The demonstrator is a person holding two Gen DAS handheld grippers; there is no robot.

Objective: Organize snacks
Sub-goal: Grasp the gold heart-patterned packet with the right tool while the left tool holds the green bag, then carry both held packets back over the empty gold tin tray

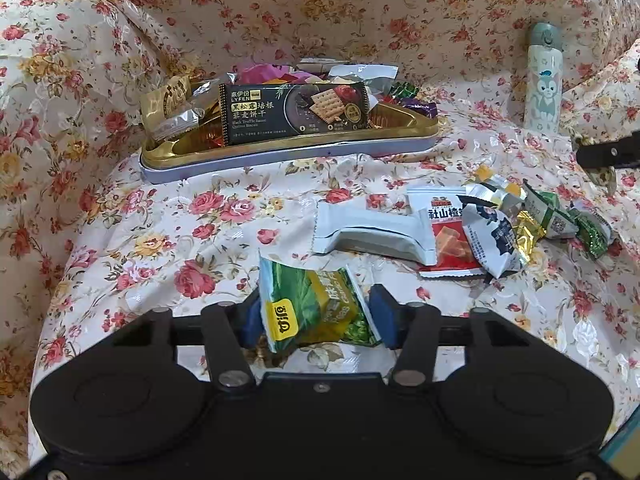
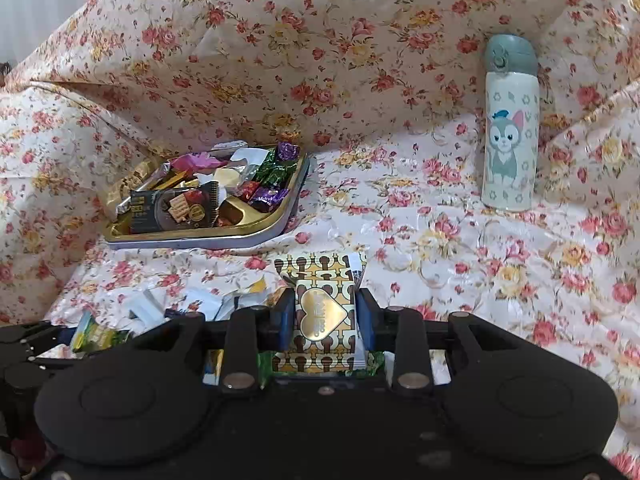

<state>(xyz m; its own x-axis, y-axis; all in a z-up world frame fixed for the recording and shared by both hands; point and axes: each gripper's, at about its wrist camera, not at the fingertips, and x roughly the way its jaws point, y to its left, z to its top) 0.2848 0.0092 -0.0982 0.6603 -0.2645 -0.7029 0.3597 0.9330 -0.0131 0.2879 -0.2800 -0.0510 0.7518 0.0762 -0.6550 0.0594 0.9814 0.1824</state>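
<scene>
Right now both grippers tilt down toward the flowered cloth (image 1: pixel 120 216) that covers the seat. The left gripper (image 1: pixel 316 316) has a green and yellow snack packet (image 1: pixel 312 308) between its blue pads (image 1: pixel 382 316); the right pad sits at the packet's edge and the left pad is partly hidden behind the wrapper, so I cannot tell whether they press on it. The packet stands tilted, its lower end over the cloth.

The right gripper (image 2: pixel 325 316) stands narrow, clamped on a gold and brown patterned packet (image 2: pixel 320 304) with a gold heart on its face, both pads flat against its sides, the packet upright between them.

Beyond, a gold tray (image 1: pixel 280 146) rests on the cloth, heaped with wrapped sweets and a dark biscuit packet (image 1: pixel 294 114) leaning against its near rim. Between the tray and the left gripper lies a loose group of snacks: a white packet (image 1: pixel 360 232), a red and white hawthorn packet (image 1: pixel 448 236), a dark blue and white one (image 1: pixel 494 240) and green wrapped pieces (image 1: pixel 560 216). A cartoon cat flask (image 2: pixel 510 128) stands upright well to the right, apart from everything.
</scene>
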